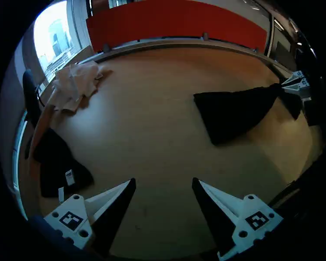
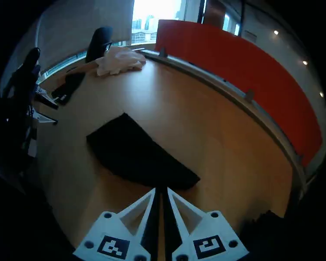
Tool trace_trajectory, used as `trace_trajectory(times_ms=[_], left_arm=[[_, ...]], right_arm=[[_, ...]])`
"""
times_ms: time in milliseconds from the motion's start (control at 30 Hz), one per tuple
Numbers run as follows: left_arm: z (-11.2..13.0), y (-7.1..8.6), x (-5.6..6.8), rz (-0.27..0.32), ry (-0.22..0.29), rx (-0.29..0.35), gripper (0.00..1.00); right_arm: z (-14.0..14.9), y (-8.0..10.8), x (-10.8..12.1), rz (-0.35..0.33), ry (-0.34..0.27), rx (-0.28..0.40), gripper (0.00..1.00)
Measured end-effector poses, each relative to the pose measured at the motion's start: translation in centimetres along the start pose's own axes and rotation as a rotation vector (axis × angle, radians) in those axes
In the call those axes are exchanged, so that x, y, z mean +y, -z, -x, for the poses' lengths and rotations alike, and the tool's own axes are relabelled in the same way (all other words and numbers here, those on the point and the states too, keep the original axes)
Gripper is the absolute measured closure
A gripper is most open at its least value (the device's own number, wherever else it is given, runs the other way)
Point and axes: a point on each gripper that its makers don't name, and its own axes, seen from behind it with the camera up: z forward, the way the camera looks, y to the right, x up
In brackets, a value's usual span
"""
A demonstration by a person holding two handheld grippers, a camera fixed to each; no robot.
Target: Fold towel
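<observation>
The black cloth towel (image 2: 132, 152) lies mostly flat on the light wooden table (image 2: 215, 130), at the centre of the right gripper view. One corner is drawn to a point at the right gripper (image 2: 162, 191), whose fingers are pressed together on it. The left gripper (image 1: 163, 180) hangs spread wide over bare wood at the bottom of its view, holding nothing. With only one corner pinched, a pull could drag the towel askew or bunch it, and so thin a pinch may slip. A pale crumpled cloth pile (image 1: 74, 85) sits well apart, upper left.

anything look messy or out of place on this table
The black towel lies skewed, drawn to a point where the right gripper pinches it. A pale cloth sits crumpled far across the table.
</observation>
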Motion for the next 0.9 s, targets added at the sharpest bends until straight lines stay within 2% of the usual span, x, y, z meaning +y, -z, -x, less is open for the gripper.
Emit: trace_trajectory(times_ms=[300, 900], left_arm=[[0.0, -0.1, 0.6, 0.007, 0.006, 0.002, 0.04], [0.1, 0.4, 0.5, 0.004, 0.016, 0.010, 0.04]], right_arm=[[-2.6, 1.3, 0.7, 0.018, 0.037, 0.047, 0.96], [-4.2, 0.3, -0.4, -0.016, 0.079, 0.055, 0.96]])
